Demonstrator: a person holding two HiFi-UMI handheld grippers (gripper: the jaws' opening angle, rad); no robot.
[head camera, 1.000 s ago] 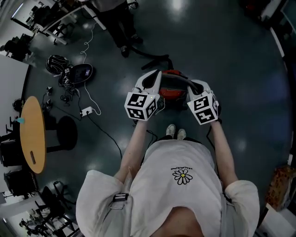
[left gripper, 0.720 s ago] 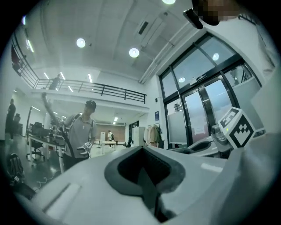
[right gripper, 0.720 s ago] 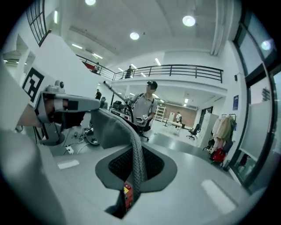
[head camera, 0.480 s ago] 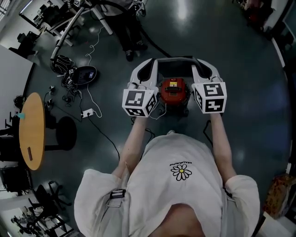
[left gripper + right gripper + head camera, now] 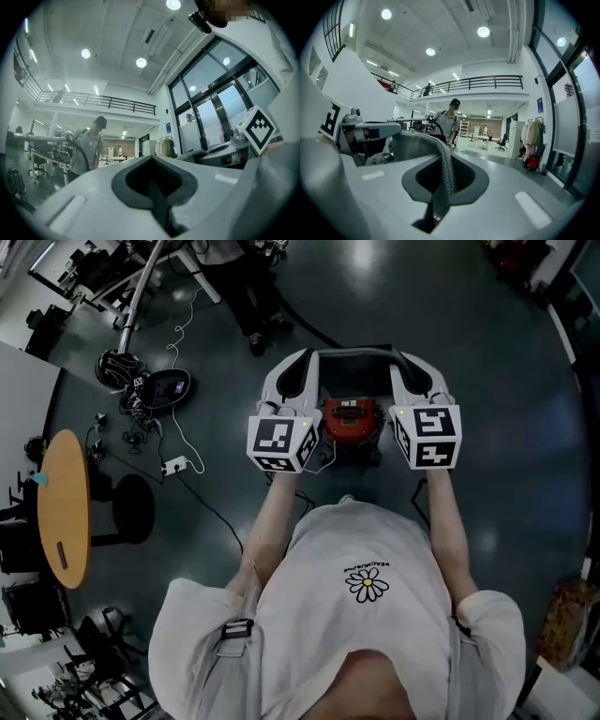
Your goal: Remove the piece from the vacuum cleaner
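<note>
Gripped at its two ends by left tongs [image 5: 307, 362] and right tongs [image 5: 403, 362], both closed narrow on it: grey piece [image 5: 354, 353], stretched left to right, well above red vacuum cleaner [image 5: 352, 420] on the floor.

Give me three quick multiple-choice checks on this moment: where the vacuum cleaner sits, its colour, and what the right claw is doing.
1. Where is the vacuum cleaner?
A) on a round wooden table
B) on the floor in front of the person
C) on a chair

2. Its body is:
A) blue
B) yellow
C) red

3. The right claw is:
A) wide open and empty
B) shut on the grey piece
C) out of view

Answers: 1 B, the head view shows it standing on the dark floor; 2 C, its top is plainly red; 3 B, the right gripper view shows grey mesh pinched between the jaws.
</note>
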